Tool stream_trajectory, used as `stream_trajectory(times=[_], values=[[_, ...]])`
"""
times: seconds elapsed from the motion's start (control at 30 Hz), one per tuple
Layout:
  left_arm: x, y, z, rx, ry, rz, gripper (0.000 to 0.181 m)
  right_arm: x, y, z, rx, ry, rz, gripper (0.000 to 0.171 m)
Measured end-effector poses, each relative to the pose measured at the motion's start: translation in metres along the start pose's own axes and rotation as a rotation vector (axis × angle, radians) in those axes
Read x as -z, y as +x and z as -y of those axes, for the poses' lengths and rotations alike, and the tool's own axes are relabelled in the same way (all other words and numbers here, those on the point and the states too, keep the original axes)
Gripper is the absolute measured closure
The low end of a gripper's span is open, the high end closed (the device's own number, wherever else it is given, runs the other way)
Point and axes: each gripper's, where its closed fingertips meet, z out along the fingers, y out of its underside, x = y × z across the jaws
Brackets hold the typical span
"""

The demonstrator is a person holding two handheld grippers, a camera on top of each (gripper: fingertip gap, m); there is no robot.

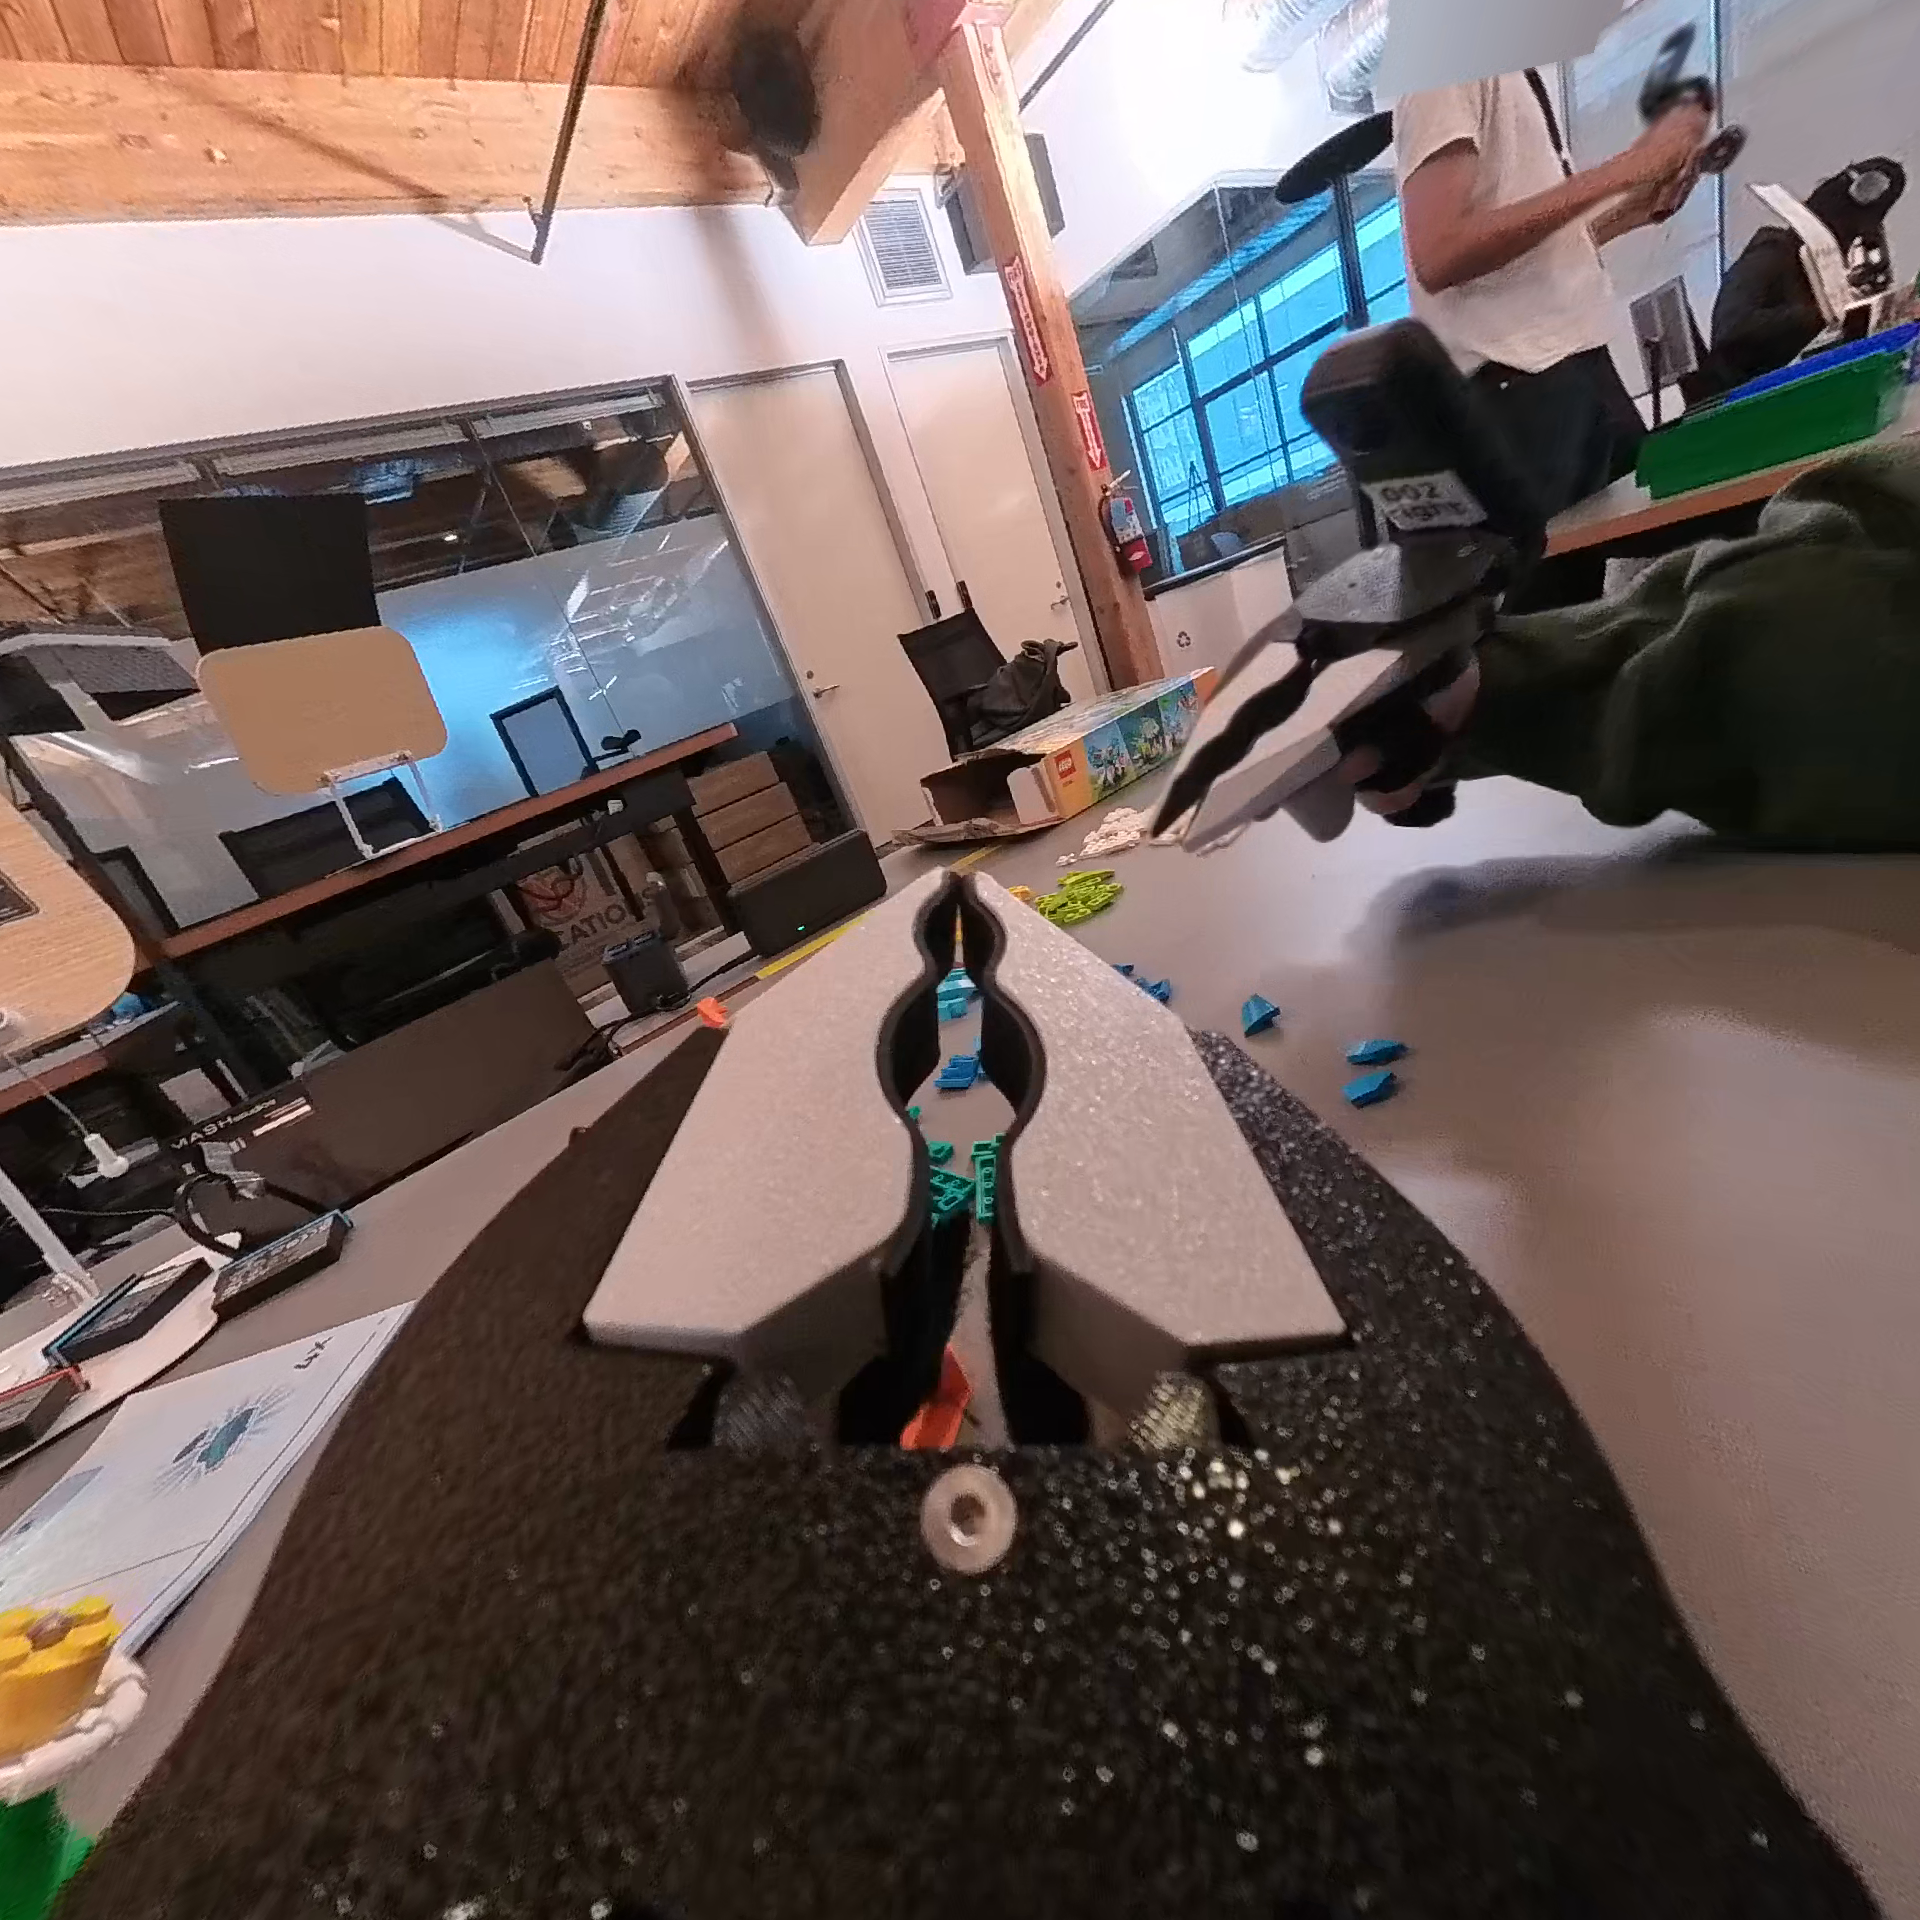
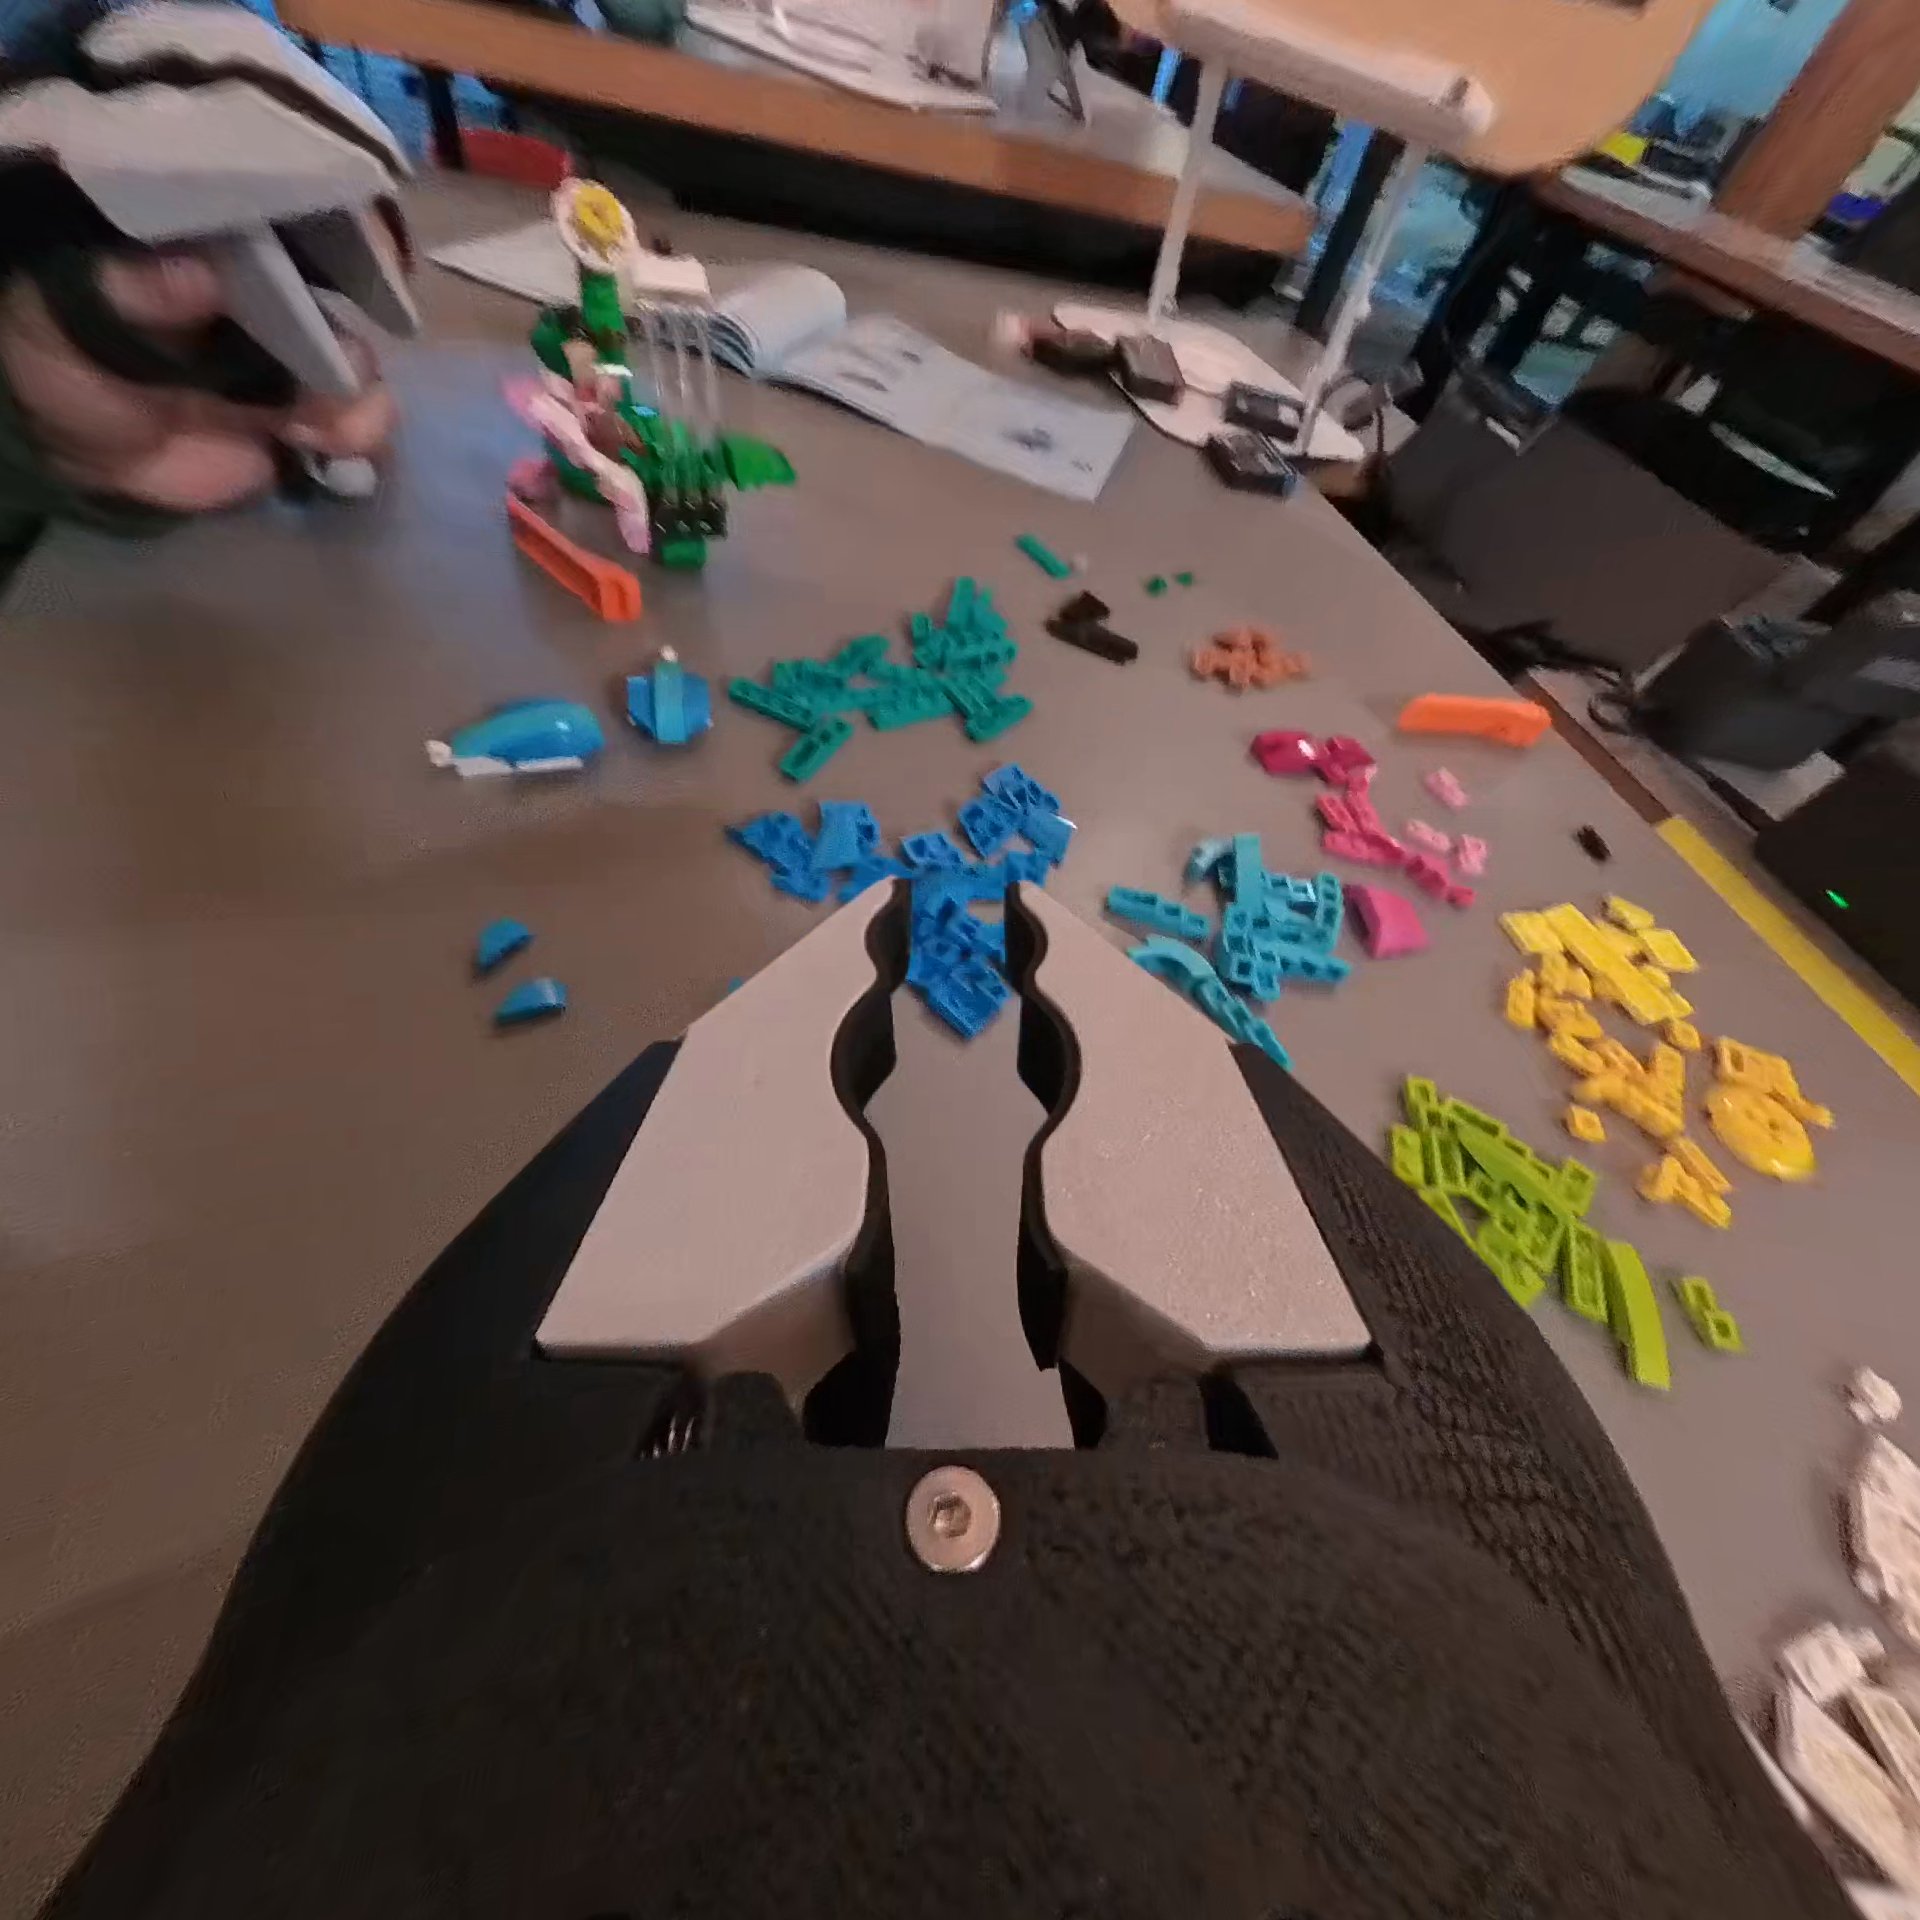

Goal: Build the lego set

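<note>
My left gripper [image 1: 961, 896] is shut and empty, held low over the grey table [image 1: 1558, 1143]; teal bricks [image 1: 961, 1184] show through the gap behind its tips. My right gripper [image 2: 958, 899] is open and empty, just above a pile of blue bricks [image 2: 951, 956]. It also shows in the left wrist view [image 1: 1195, 821], held by a hand in a green sleeve. A partly built green and pink flower model [image 2: 623, 416] stands at the far left of the table. A small blue and white build [image 2: 520, 738] lies nearer. The left gripper [image 2: 312, 384] is blurred beside the model.
Bricks lie sorted by colour: teal [image 2: 894, 686], light blue [image 2: 1257, 935], magenta [image 2: 1361, 821], yellow [image 2: 1631, 1029], lime [image 2: 1507, 1195], white [image 2: 1860, 1662]. Two orange separators [image 2: 577, 566] [image 2: 1475, 717] and an open booklet [image 2: 935, 384] lie nearby. Yellow tape [image 2: 1787, 966] marks the table's right edge.
</note>
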Motion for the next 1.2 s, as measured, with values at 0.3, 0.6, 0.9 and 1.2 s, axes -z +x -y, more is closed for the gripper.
stream_trajectory(times=[0.3, 0.6, 0.9, 1.2], values=[[0.001, 0.006, 0.000, -0.035, -0.007, -0.017, 0.181, 0.037, 0.074, 0.005, 0.007, 0.205, -0.511, 0.144], [0.000, 0.010, -0.001, -0.050, -0.013, -0.033, 0.181, 0.129, 0.136, -0.014, 0.079, 0.139, -1.105, 0.141], [0.000, 0.012, -0.002, -0.043, -0.015, -0.044, 0.181, 0.190, 0.163, -0.052, -0.033, 0.072, -1.285, 0.145], [0.000, 0.004, -0.005, 0.004, -0.025, -0.019, 0.181, 0.185, 0.163, -0.054, -0.026, 0.048, -1.269, 0.147]])
